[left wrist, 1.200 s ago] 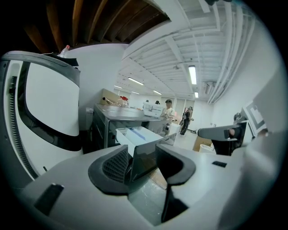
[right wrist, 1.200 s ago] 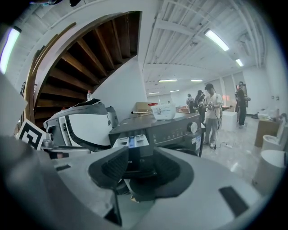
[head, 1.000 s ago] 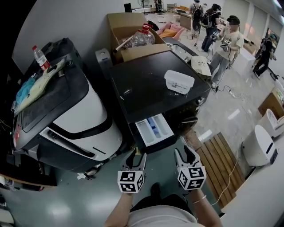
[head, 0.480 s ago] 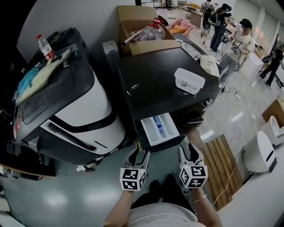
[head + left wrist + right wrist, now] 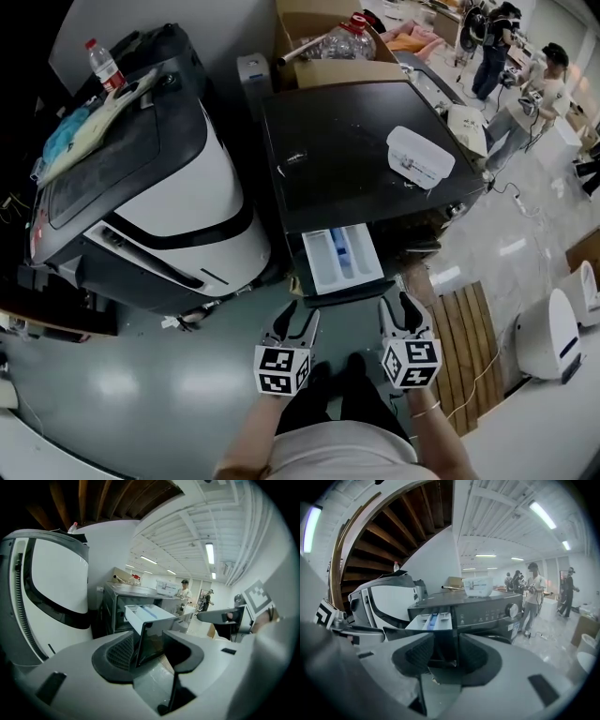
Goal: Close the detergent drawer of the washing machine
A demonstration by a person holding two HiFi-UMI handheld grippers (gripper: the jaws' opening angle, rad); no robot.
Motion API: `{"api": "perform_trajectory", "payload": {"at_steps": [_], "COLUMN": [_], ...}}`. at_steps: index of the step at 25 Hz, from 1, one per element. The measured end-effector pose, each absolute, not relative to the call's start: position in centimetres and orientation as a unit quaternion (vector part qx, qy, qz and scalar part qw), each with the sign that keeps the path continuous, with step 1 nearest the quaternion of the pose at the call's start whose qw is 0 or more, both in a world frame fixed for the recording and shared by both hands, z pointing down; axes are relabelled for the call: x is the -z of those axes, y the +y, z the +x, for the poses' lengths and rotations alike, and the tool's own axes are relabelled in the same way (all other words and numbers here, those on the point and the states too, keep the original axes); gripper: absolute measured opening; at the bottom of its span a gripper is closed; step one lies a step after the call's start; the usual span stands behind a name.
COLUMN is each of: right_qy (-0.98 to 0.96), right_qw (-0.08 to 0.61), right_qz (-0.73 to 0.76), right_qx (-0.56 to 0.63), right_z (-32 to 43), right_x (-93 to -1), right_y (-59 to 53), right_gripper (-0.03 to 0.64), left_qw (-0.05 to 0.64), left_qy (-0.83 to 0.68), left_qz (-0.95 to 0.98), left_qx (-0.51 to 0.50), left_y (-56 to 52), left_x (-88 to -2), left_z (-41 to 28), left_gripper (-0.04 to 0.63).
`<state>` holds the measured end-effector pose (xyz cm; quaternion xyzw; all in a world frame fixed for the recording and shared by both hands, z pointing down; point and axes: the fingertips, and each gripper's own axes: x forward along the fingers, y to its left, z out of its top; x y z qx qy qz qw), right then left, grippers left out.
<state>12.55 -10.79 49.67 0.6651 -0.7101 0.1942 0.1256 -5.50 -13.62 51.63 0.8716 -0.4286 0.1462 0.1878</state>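
Head view hides washing machine (image 5: 347,159) front; left gripper (image 5: 300,317), right gripper (image 5: 395,307) fingers spread, empty.

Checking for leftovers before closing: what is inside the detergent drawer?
The detergent drawer stands pulled out, white inside, with a blue insert in the middle. Its rear part, within the washing machine, is hidden.

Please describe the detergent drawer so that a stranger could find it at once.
Find the black washing machine right of the rounded white-and-black machine. The detergent drawer, a white tray, sticks out of the left of its front, pulled open. It alone has narrow compartments with a blue insert.
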Motion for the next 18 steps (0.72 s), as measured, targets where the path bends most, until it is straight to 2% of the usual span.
{"api": "perform_trajectory", "payload": {"at_steps": [9, 18], "right_qy": [-0.744, -0.766], "right_qw": [0.167, 0.179], "right_qz": [0.608, 0.572], "right_qx": [-0.222, -0.233], "right_z": [12.9, 13.1], "right_x": [-52.8, -54.8], "right_y": [-11.5, -12.8], "right_gripper": [0.158, 0.158], "left_qw": [0.213, 0.233], "left_qy": [-0.469, -0.507], "left_qz": [0.843, 0.812], "left_qx": [-0.154, -0.170], "left_y": [-13.0, -13.0], "left_x": [-53.2, -55.4], "left_z": [-4.8, -4.9], "left_gripper": [0.169, 0.169]}}
